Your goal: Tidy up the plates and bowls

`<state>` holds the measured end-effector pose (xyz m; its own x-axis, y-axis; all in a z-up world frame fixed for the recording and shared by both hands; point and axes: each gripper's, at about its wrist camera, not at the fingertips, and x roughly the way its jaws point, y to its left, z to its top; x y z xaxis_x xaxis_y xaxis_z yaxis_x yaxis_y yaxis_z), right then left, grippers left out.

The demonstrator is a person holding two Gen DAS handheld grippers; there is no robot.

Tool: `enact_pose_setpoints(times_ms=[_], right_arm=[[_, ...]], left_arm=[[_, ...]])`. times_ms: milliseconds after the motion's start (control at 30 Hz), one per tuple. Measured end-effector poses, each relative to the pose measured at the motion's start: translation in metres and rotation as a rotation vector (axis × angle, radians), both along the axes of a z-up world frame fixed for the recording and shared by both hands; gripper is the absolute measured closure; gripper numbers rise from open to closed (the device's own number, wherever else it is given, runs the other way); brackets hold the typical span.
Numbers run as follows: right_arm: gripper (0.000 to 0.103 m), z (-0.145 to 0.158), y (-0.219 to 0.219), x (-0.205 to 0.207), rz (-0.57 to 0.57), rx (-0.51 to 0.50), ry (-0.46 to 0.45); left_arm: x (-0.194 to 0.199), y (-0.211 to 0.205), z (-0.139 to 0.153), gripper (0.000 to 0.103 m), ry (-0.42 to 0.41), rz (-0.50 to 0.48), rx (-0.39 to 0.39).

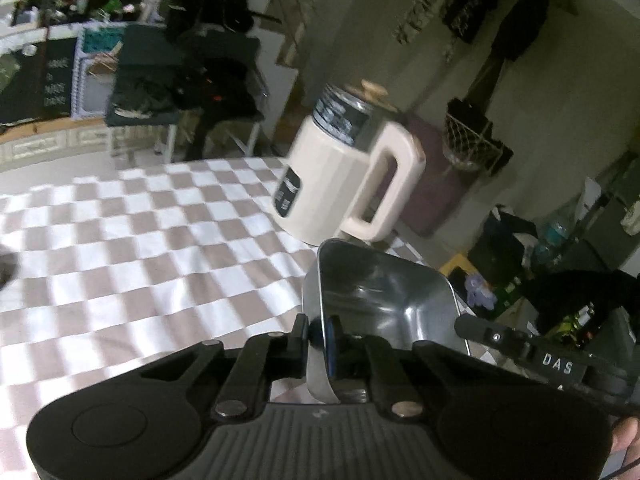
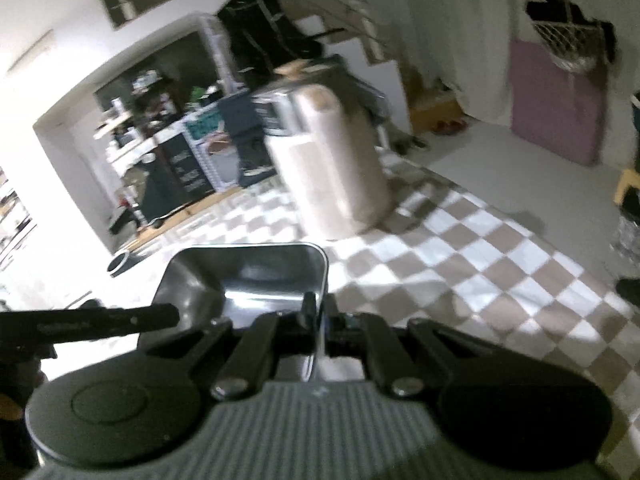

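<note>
You had both hand-held grippers clamped on one steel tray [image 1: 384, 300], the left hand-held gripper [image 1: 320, 336] pinching its left rim and the right hand-held gripper [image 2: 318, 320] its right rim, with the tray tilted above the checkered desk [image 1: 140, 248]. Each grip caught only thin rim, so uneven pulling could have twisted the tray loose, or swung it into the cream jug [image 1: 344, 184] close ahead.

Both wrist views face the checkered cloth [image 1: 140, 248] closely.
</note>
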<state>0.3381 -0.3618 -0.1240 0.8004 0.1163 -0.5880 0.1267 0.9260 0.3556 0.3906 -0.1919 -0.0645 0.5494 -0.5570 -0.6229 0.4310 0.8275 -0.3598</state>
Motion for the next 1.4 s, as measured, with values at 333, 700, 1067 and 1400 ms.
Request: enact_pose_setpoints(times_ms=[333, 700, 1067, 1400], right_arm=[[0.099, 0.06, 0.071, -0.032, 0.172, -0.039, -0.089], [0.099, 0.056, 0.101, -0.056, 0.263, -0.025, -0.031], [0.099, 0.027, 0.111, -0.058, 0.253, -0.026, 0.102], [0.099, 0.016, 0.122, -0.049, 0.273, -0.101, 0.178]], left_arm=[[-0.072, 0.084, 0.056, 0.093, -0.021, 0.138, 0.002], [-0.137, 0.125, 0.034, 0.089, 0.035, 0.213, -0.021], [-0.133, 0.112, -0.025, 0.09, 0.127, 0.182, 0.045], [-0.125, 0.099, -0.041, 0.09, 0.144, 0.14, 0.146]])
